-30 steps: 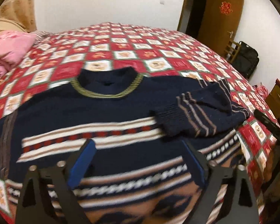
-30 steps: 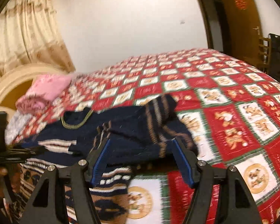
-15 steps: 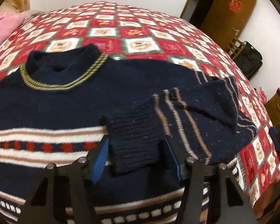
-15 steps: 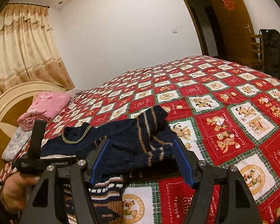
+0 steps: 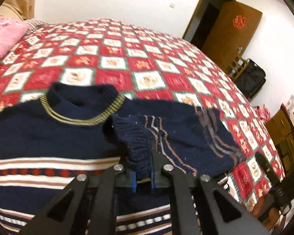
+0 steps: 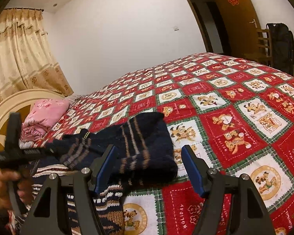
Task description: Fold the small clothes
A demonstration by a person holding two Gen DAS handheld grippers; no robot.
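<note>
- Left wrist view: a red checked quilt (image 5: pixel 147 62) covers the bed; a pink pillow (image 5: pixel 4 35) lies far left. The navy sweater (image 5: pixel 39 137) lies flat, its sleeve cuff (image 5: pixel 135 146) pinched in the left claw (image 5: pixel 143 176); the hem is cut off.
- Right wrist view: curtains (image 6: pixel 19 58) hang behind. The right claw (image 6: pixel 147 168) stands apart around the folded sleeve (image 6: pixel 147 143), pads not touching.

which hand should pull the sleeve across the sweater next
Left. The left hand-held gripper is already shut on the sleeve cuff; the right hand-held gripper is open, gripping nothing.
</note>
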